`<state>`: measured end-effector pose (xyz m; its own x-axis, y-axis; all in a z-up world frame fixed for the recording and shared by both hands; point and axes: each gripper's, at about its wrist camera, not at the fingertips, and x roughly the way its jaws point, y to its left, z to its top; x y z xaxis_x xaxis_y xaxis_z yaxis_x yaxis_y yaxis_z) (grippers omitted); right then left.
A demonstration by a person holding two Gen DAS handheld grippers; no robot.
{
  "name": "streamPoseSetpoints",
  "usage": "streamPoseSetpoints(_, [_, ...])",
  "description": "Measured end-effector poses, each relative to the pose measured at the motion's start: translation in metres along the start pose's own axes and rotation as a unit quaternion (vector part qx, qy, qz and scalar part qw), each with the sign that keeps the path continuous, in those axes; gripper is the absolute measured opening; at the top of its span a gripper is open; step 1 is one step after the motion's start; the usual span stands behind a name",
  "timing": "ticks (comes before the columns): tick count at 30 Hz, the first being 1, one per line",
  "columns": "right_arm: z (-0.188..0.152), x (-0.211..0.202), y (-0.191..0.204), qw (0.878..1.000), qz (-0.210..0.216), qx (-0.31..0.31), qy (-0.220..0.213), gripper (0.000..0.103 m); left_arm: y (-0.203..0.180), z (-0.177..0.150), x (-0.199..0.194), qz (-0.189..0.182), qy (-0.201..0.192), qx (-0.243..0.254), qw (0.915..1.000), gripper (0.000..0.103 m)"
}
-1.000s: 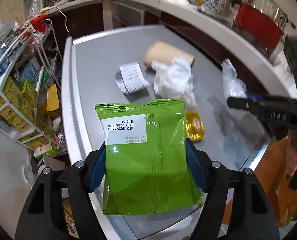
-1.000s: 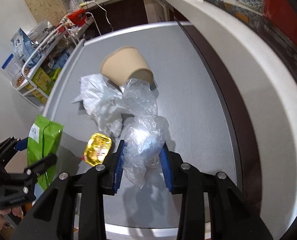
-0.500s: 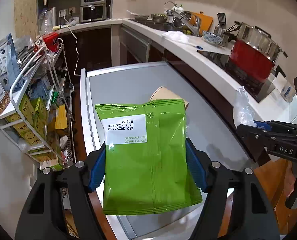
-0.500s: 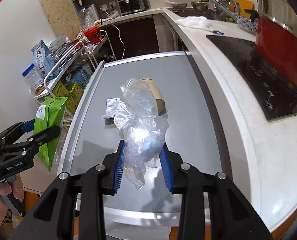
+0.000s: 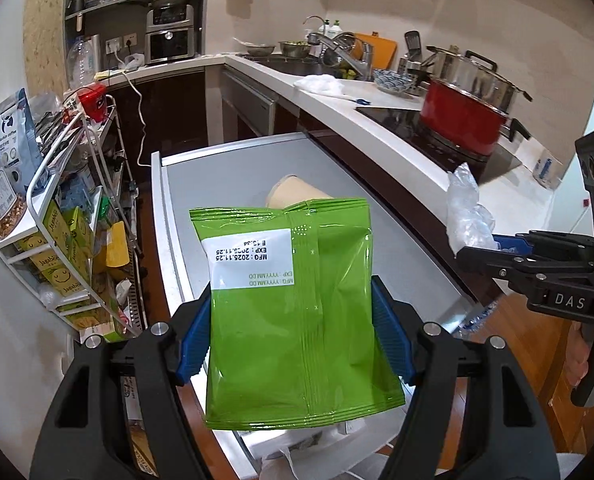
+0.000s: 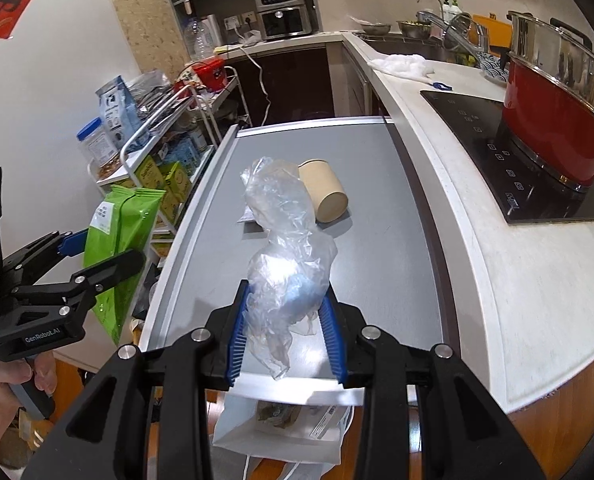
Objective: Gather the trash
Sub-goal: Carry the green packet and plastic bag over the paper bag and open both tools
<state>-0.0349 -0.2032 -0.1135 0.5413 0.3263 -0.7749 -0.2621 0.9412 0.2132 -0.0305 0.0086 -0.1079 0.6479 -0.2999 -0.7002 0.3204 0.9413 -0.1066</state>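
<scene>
- Below us, a grey bench [image 6: 377,216] runs beside a white kitchen counter [image 6: 497,264] with one red pot [image 6: 553,136].
- One paper cup [image 6: 325,192] lies on the bench.
- Our left gripper [image 5: 293,340] clamps one green packet [image 5: 297,312]; our right gripper [image 6: 285,336] pinches one crumpled plastic bag [image 6: 285,248], both lifted clear.

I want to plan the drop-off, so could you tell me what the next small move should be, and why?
Probably bring both hand-held grippers back over the open white paper bag below the table's near edge. The left hand-held gripper clamps the green snack packet and the right hand-held gripper clamps the crumpled clear plastic bag, both lifted clear.
</scene>
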Motion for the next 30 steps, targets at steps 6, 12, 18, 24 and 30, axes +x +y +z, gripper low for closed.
streamPoseSetpoints(6, [-0.022, -0.014, 0.011, 1.000, 0.018, -0.017, 0.018, 0.034, -0.014, -0.018, -0.017, -0.020, 0.011, 0.017, 0.9996, 0.071])
streamPoseSetpoints(12, [-0.055, -0.016, 0.016, 0.997, 0.032, -0.019, 0.060, 0.034, -0.027, -0.044, -0.025, -0.042, 0.043, 0.037, 0.9975, 0.071])
streamPoseSetpoints(18, [-0.094, 0.005, 0.017, 0.992, 0.031, -0.009, 0.121, 0.034, -0.040, -0.083, -0.013, -0.070, 0.106, 0.054, 0.9905, 0.071])
streamPoseSetpoints(24, [-0.132, 0.037, 0.013, 0.982, 0.034, 0.002, 0.186, 0.034, -0.042, -0.124, 0.019, -0.110, 0.190, 0.034, 0.9749, 0.071])
streamPoseSetpoints(30, [-0.162, 0.075, 0.006, 0.973, 0.029, 0.020, 0.227, 0.034, -0.046, -0.153, 0.059, -0.108, 0.236, 0.036, 0.9651, 0.071])
